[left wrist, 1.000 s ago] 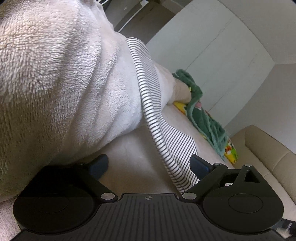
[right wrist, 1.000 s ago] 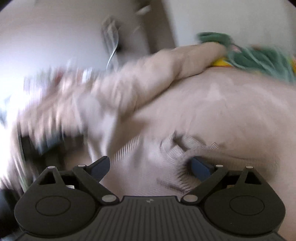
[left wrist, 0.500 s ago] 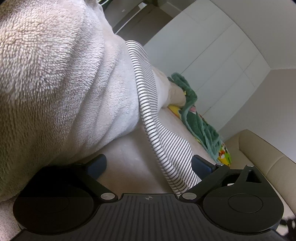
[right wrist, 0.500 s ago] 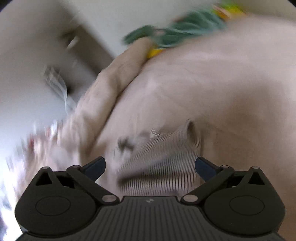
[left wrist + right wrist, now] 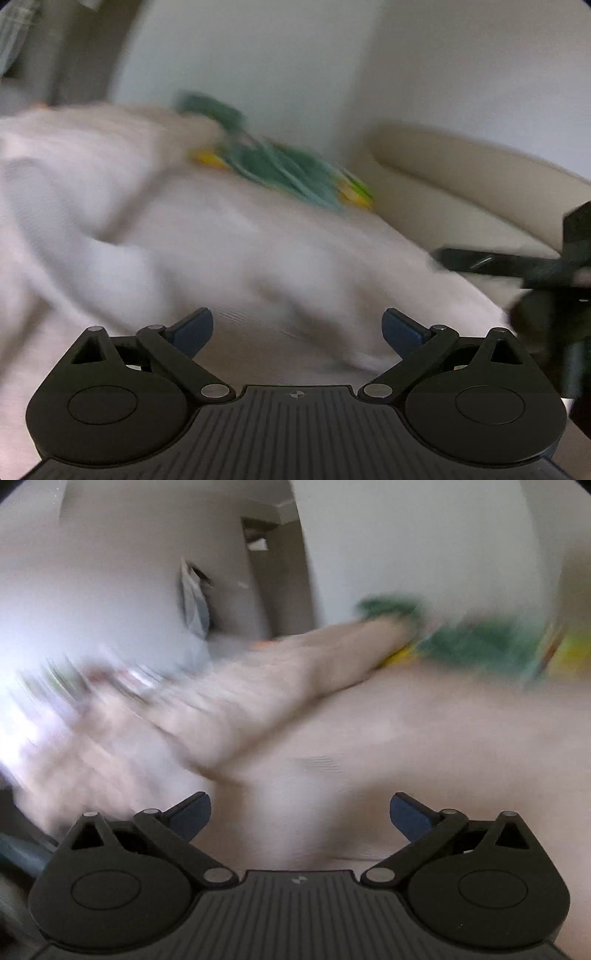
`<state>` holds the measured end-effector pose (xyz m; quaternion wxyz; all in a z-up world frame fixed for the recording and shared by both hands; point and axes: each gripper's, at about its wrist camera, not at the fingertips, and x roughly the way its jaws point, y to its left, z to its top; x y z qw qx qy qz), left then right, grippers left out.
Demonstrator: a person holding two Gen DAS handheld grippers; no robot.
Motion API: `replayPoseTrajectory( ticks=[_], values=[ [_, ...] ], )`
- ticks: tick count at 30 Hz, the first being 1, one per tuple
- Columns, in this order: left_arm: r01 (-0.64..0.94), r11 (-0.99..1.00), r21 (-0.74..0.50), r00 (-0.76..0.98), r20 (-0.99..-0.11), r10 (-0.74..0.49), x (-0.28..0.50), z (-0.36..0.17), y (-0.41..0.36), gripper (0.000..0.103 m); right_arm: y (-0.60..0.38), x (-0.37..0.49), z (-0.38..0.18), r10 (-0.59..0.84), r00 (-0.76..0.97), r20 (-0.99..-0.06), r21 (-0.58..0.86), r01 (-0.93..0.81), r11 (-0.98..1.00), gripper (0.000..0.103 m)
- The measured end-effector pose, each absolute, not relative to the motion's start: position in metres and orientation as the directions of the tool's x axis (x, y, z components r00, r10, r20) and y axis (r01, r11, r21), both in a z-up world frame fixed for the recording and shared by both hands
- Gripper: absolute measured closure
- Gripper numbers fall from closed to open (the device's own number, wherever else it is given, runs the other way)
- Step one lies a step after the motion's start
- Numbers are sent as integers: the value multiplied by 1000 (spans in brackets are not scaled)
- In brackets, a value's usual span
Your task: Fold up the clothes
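Note:
Both views are motion-blurred. A pale fleece garment (image 5: 74, 192) lies heaped on a beige bed surface (image 5: 258, 251); it also shows in the right wrist view (image 5: 229, 701). A faint patch of striped cloth (image 5: 319, 763) lies flat ahead of the right gripper, and a similar faint patch (image 5: 236, 316) shows in the left wrist view. My left gripper (image 5: 297, 328) is open and empty above the bed. My right gripper (image 5: 300, 812) is open and empty above the bed; its dark body (image 5: 546, 273) shows at the right of the left wrist view.
A green garment on yellow printed cloth (image 5: 280, 166) lies at the far side of the bed, also in the right wrist view (image 5: 480, 638). A beige sofa or headboard (image 5: 461, 177) stands to the right. White walls and a doorway (image 5: 280, 579) are behind.
The left gripper has swung away from the fleece and striped cloth that filled its view, and now looks across the bed. The right view has shifted too; the striped cloth is farther from its fingers.

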<state>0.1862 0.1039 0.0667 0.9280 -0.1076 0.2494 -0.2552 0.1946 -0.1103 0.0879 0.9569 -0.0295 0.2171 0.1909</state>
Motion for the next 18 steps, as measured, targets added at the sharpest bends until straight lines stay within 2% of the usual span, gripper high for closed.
replayPoseTrajectory(
  ticks=[2, 5, 7, 8, 9, 10, 13, 15, 18],
  values=[
    [397, 859, -324, 710, -485, -511, 200, 63, 82, 3, -113, 180, 69, 223, 863, -454, -185, -336, 923, 0],
    [245, 859, -450, 634, -596, -493, 231, 41, 75, 3, -114, 167, 34, 142, 852, -504, -379, -366, 850, 0],
    [170, 850, -499, 619, -616, -486, 241, 30, 79, 10, -105, 165, 15, 104, 845, -524, -475, -391, 788, 0],
    [135, 843, -520, 615, -623, -483, 245, 24, 82, 23, -101, 167, 7, 94, 843, -529, -503, -401, 766, 0],
    [99, 836, -540, 611, -630, -479, 249, 19, 85, 29, -96, 170, -1, 85, 841, -534, -527, -410, 745, 0],
    [63, 827, -559, 607, -637, -476, 253, 13, 88, 30, -89, 176, -7, 72, 841, -536, -543, -409, 733, 0],
    [54, 806, -589, 624, -610, -488, 256, 14, 93, 29, -80, 197, -20, -45, 888, -458, -651, -301, 697, 0],
    [66, 814, -577, 629, -609, -483, 256, 17, 92, 25, -91, 208, -19, -163, 922, -352, -687, -136, 714, 0],
    [61, 829, -555, 629, -624, -464, 253, 14, 94, 22, -104, 200, -15, -131, 901, -413, -619, -173, 766, 0]
  ],
)
